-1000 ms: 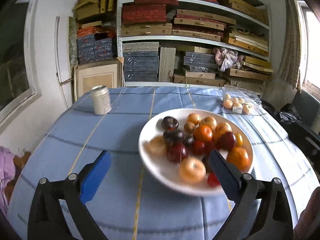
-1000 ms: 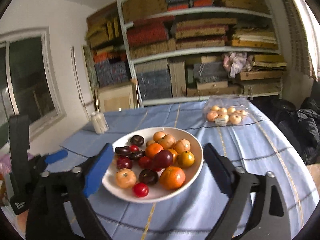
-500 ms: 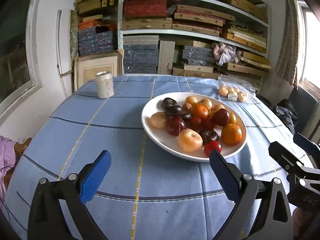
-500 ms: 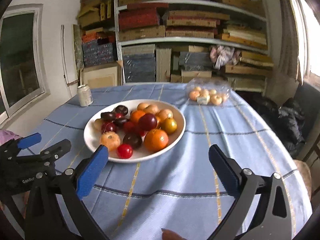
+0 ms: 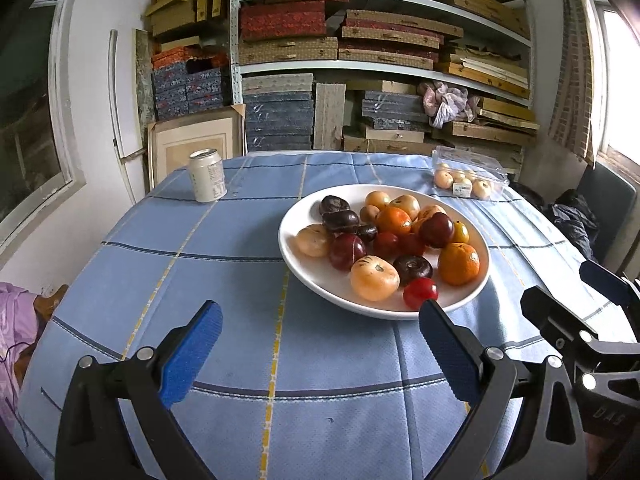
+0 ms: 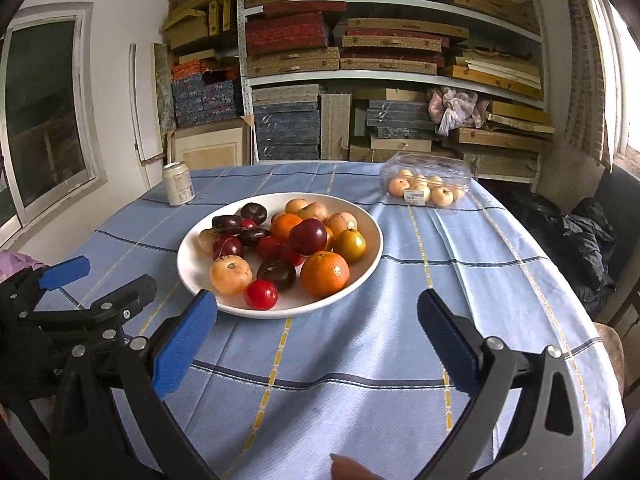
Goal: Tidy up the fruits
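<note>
Shelves stacked with flat cloth-covered boxes [image 6: 340, 60] fill the wall behind a round counter under a pale blue striped cloth [image 5: 240, 340]. On it sits a wide white ceramic plate [image 6: 362, 268] heaped with mixed fruit, a clear plastic clamshell of pale peaches [image 6: 426, 184] behind it to the right, and a silver drink can [image 5: 207, 176] well apart to the left. Both the left tongs [image 5: 316, 336] and right tongs [image 6: 316, 328] hang released and empty, jaws spread wide, just short of the plate's near rim. The pile is the main hazard: round fruits lean on each other, so pulling one from the middle could send neighbours rolling over the shallow rim and off the counter. The big orange mandarin [image 6: 325, 273] looks firm enough, but the small red cherry tomato [image 6: 261, 294] beside the rim could squirt out or burst under a hard pinch. With both tongs so close together, they may also knock each other.
</note>
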A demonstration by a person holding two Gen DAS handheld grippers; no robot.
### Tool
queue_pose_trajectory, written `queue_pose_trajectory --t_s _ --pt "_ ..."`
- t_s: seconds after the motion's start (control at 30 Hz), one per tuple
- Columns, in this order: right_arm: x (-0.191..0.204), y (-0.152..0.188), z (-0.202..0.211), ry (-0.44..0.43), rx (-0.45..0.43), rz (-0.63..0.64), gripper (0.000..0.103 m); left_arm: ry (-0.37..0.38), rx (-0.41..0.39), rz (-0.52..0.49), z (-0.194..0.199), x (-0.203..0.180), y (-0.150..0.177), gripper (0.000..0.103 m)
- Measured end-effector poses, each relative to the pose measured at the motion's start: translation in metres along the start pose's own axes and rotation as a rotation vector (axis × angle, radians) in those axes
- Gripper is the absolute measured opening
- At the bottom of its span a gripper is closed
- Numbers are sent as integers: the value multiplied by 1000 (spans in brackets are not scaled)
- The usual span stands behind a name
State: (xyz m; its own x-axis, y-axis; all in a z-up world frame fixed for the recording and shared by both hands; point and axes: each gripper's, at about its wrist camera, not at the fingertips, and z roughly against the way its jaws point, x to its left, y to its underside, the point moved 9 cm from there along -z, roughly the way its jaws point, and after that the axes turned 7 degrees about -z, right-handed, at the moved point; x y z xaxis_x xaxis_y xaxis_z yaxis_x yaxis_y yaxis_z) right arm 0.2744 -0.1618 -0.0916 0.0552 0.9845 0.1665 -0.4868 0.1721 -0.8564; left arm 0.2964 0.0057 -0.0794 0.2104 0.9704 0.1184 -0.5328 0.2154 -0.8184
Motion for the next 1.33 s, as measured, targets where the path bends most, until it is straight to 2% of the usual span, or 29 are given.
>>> queue_pose_trajectory --t_s 0.37,0.83,1.07,1.2,1.33 --pt "1 0 0 0 0 1 98 -18 5 -17 -1 -1 1 99" --pt "1 1 0 1 1 3 99 10 23 0 -7 -4 4 99" --pt "2 1 0 2 -1 0 98 -21 -30 -14 -2 -2 0 99" --pt "1 0 1 1 -1 3 99 7 3 14 -7 0 3 99" --pt "2 0 1 1 -2 3 99 -10 -4 3 -6 1 2 99"
